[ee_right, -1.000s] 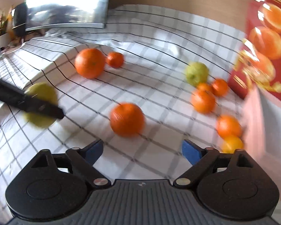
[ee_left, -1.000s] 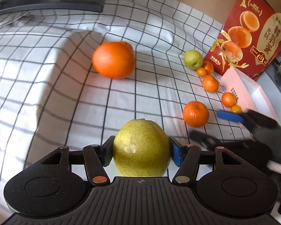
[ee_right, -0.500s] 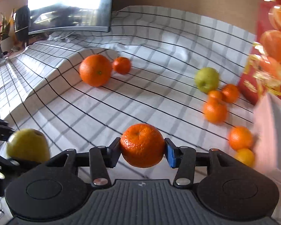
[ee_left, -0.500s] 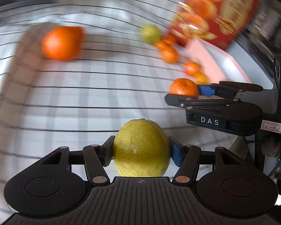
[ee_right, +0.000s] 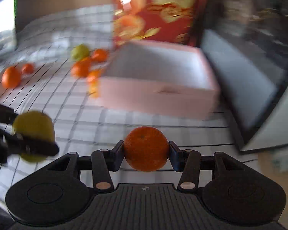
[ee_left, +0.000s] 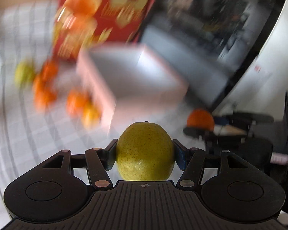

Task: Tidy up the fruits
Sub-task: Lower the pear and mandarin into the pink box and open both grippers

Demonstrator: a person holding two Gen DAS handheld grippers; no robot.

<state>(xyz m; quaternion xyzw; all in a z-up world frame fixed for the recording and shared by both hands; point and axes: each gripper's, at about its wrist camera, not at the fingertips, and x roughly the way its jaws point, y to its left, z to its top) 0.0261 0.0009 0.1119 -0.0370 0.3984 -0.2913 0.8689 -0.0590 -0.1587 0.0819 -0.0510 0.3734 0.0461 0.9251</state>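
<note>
In the left wrist view we had the left gripper [ee_left: 145, 154] pinching a yellow-green pear [ee_left: 145, 151], its blue pads [ee_left: 179, 158] pressed against both flanks and the stem end turned up and away from the camera. The skin looked smooth, finely speckled and unbruised. Ahead of it and a little to the left lay the open pink box [ee_left: 128, 84], its cavity facing us, with nothing we could make out inside through the blur. We judged that the coming move turned on that relation: the box lay forward of and beyond the fruit, so the pear had to travel onward over the near wall. Off to the right we saw the right gripper [ee_left: 203, 125] carrying a mandarin [ee_left: 200, 118]. Loose fruit [ee_left: 76, 101] sat smeared beside the box's left wall on the checked cloth [ee_left: 38, 134]. In the right wrist view the right gripper [ee_right: 146, 154] was clamped on the mandarin [ee_right: 146, 148], round, dimpled and deep orange, gripped at its sides. The pink box [ee_right: 157, 94] lay straight ahead with its long side across our line, the red carton [ee_right: 159, 11] standing behind it. Here the box looked nearer to the right hand than to the left, whose pear [ee_right: 33, 132] hung at the left edge.
</note>
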